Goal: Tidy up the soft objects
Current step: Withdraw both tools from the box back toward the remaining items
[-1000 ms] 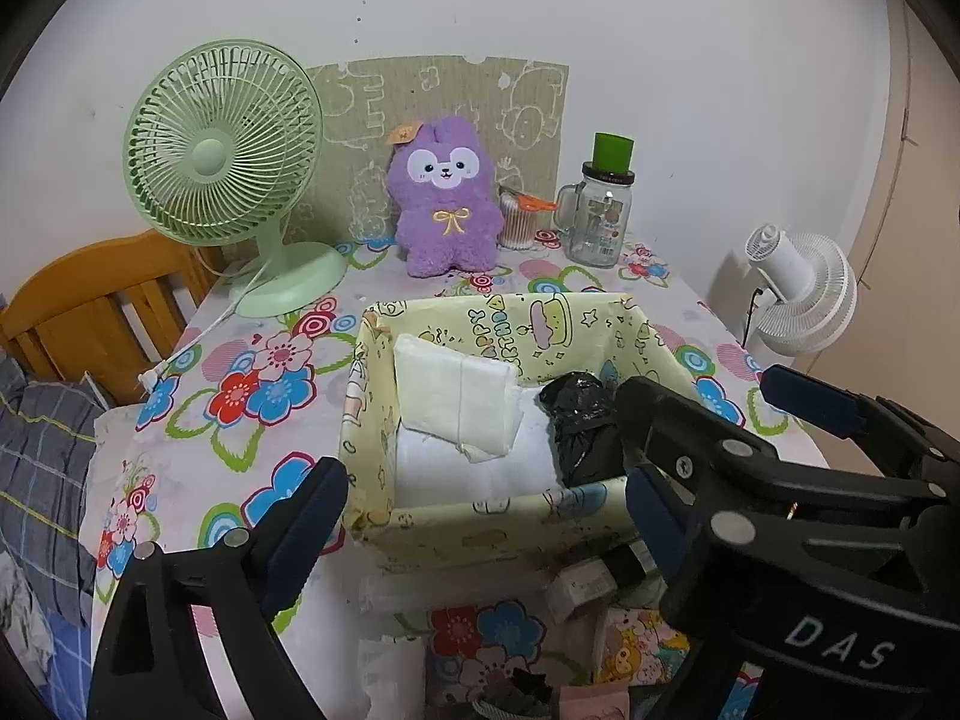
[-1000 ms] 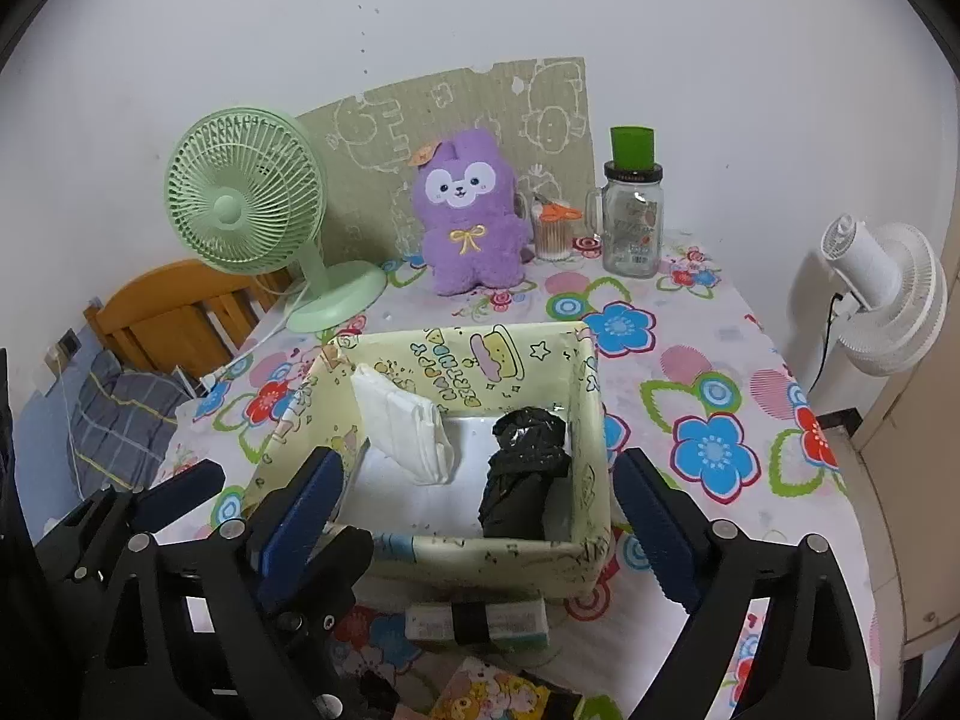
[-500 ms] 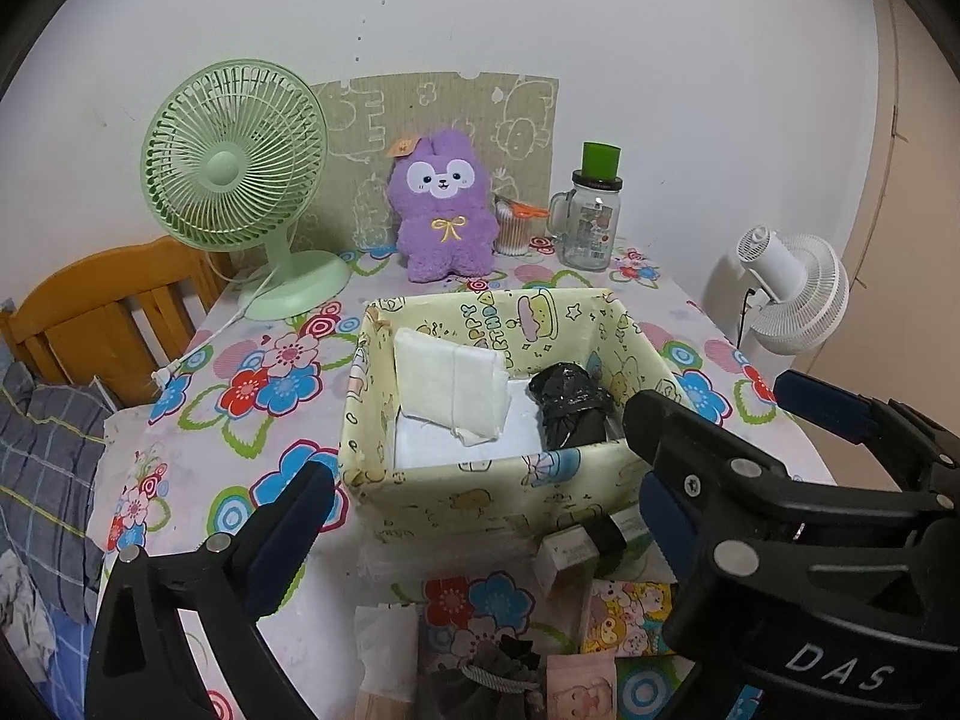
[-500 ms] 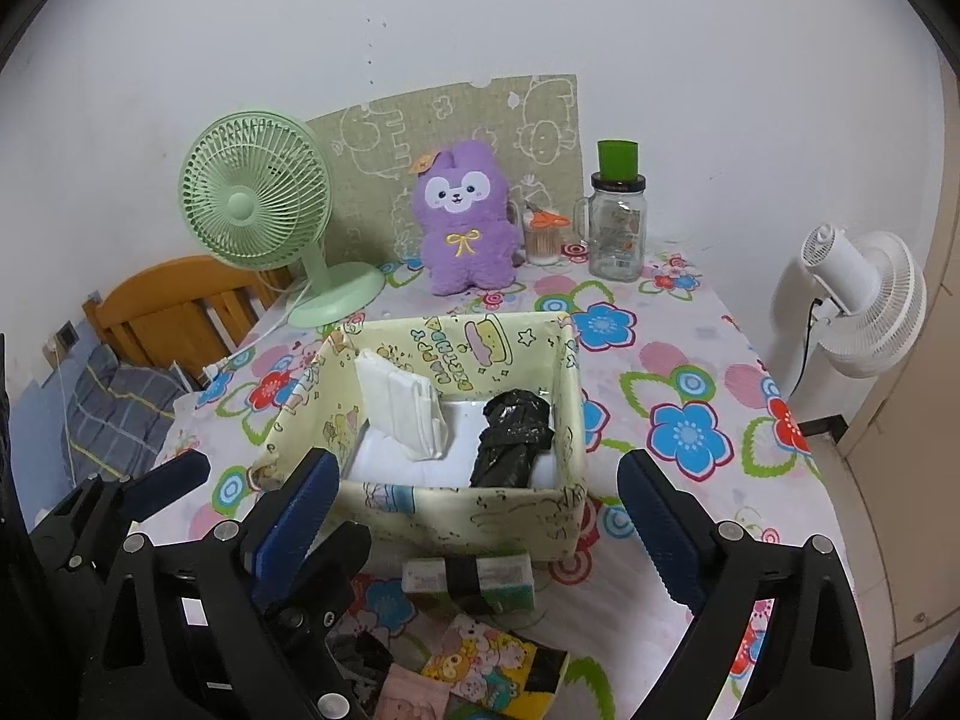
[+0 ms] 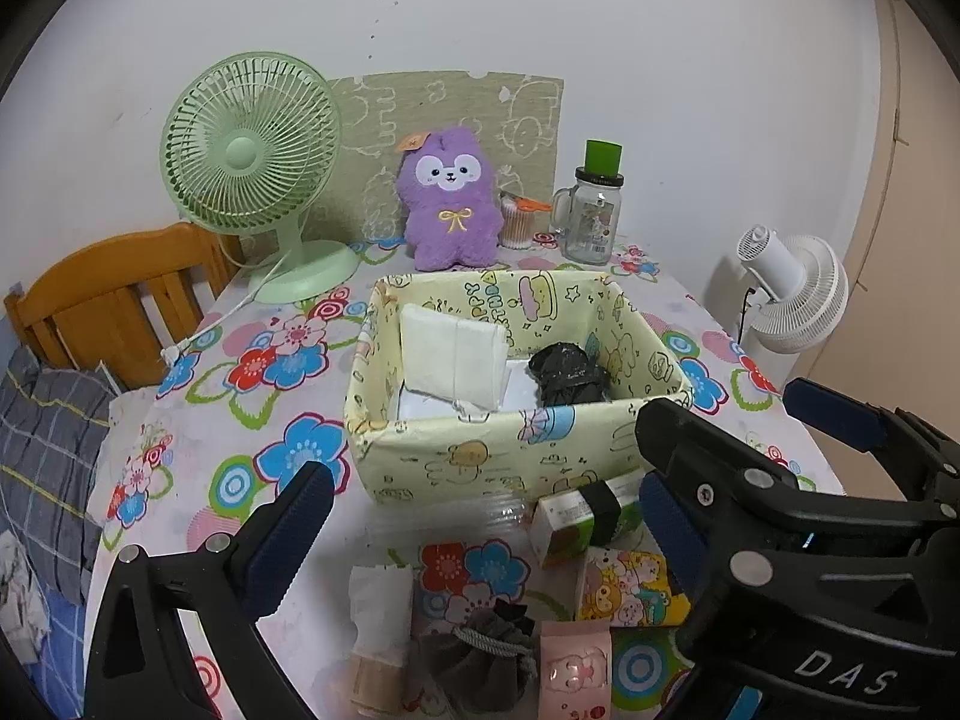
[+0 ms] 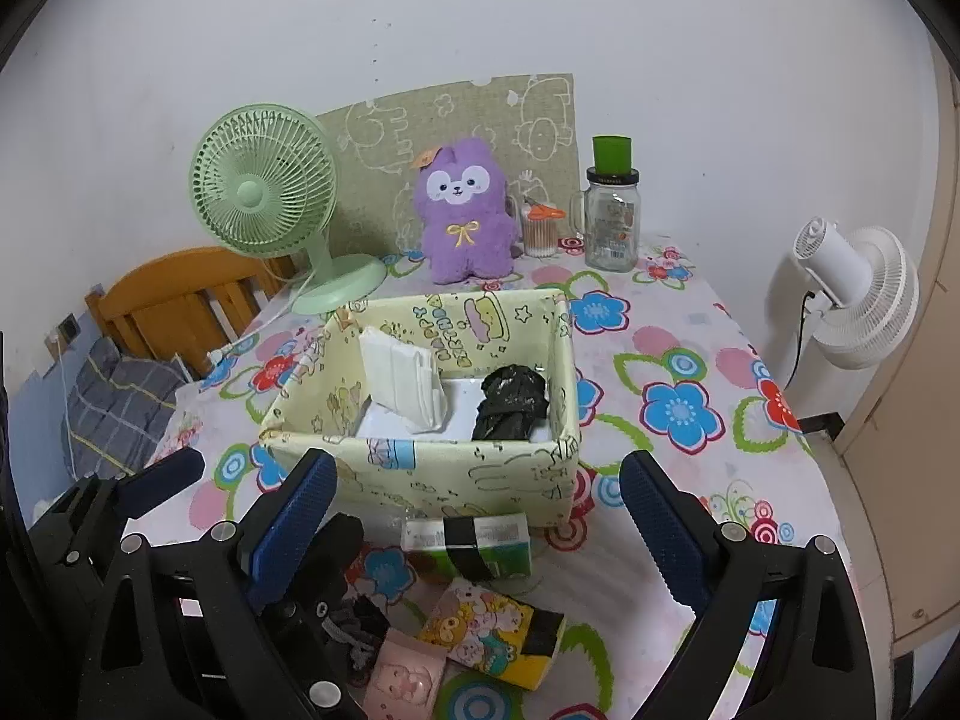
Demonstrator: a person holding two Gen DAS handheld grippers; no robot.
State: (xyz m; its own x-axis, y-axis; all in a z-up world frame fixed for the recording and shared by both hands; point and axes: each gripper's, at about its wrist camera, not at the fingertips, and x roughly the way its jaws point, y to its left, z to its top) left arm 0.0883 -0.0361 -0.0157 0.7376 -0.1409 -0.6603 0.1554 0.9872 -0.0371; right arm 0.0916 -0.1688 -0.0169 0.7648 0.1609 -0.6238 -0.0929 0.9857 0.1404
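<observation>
- So, both hand-held grippers hang over the near edge of the tabletop (image 6: 690,324), which wears a white cloth printed with big blue, red and pink flowers.
- The left hand-held gripper (image 5: 480,531) has its blue-padded jaws spread wide, nothing between them, no pad touching anything.
- The right hand-held gripper (image 6: 477,516) is the same deal: jaws wide apart, empty. Seen from the left camera it sits just beside the left one, on its right.
- Mid-table sits the pale yellow cartoon-print fabric storage box (image 6: 456,471), open on top. Inside, a folded white cloth pad (image 6: 402,381) leans against the left wall, and a crumpled black plastic bag (image 6: 510,402) lies to the right of it, near the right wall.
- The loose stuff lies in front of the box, below the grippers: a green-and-white packet with a black band (image 6: 474,546) just beside the box's front wall, a yellow cartoon-print pouch (image 6: 480,630), a small pink packet with a face on it (image 6: 402,678), a dark grey drawstring pouch (image 5: 486,660) and a folded white tissue pack (image 5: 378,606).
- At the back by the wall: a mint-green desk fan (image 5: 252,156), a fluffy purple plush animal with a yellow bow (image 5: 450,204), and a glass mason-jar mug with a green cap (image 5: 591,210).
- A white fan (image 6: 852,294) stands off the table's right side, and a wooden chair back (image 5: 114,294) shows on the left.
</observation>
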